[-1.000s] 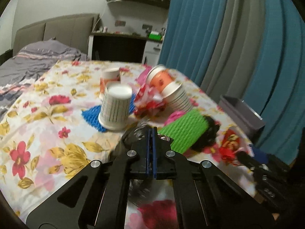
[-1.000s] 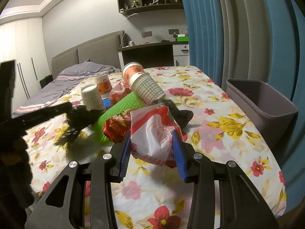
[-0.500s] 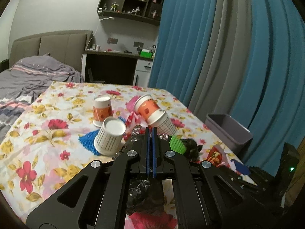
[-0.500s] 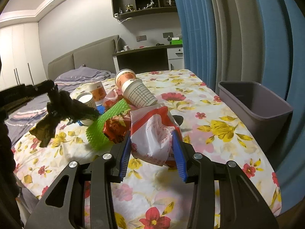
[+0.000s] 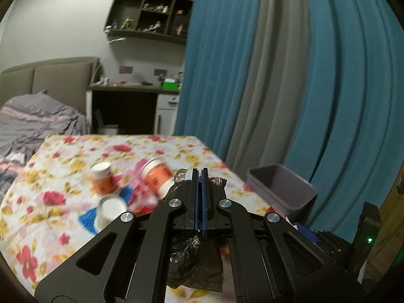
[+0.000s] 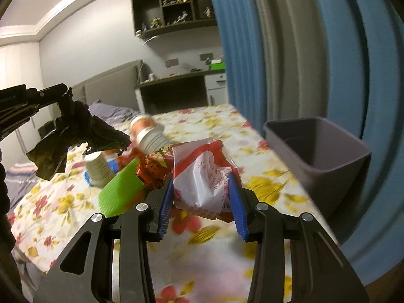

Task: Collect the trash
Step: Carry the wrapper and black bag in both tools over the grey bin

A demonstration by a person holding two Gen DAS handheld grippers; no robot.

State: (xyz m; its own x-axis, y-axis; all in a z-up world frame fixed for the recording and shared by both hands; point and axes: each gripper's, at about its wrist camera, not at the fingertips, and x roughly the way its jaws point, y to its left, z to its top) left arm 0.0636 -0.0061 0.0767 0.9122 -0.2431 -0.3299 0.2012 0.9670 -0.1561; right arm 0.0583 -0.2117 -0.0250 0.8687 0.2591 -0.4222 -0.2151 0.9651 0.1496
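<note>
My left gripper (image 5: 200,174) is shut on a crumpled black plastic bag (image 5: 194,265) that hangs below its fingers, well above the table. The right wrist view shows that same black bag (image 6: 83,136) dangling at the upper left. My right gripper (image 6: 202,179) is shut on a red and white snack wrapper (image 6: 204,176), lifted a little off the floral tablecloth (image 6: 202,126). A grey bin (image 6: 323,156) stands at the table's right edge, close to the right gripper. The same grey bin (image 5: 280,189) appears right of the left gripper.
Several paper cups (image 5: 156,179) lie on the table along with a green mesh sleeve (image 6: 121,189), a blue mesh sleeve (image 5: 87,218) and a red foil wrapper (image 6: 151,171). Blue and grey curtains (image 6: 315,50) hang behind the bin. A bed (image 5: 38,118) stands behind the table.
The left gripper has risen with the black bag, lifting it clear of the table. The right gripper has moved toward the grey bin with the wrapper still held.
</note>
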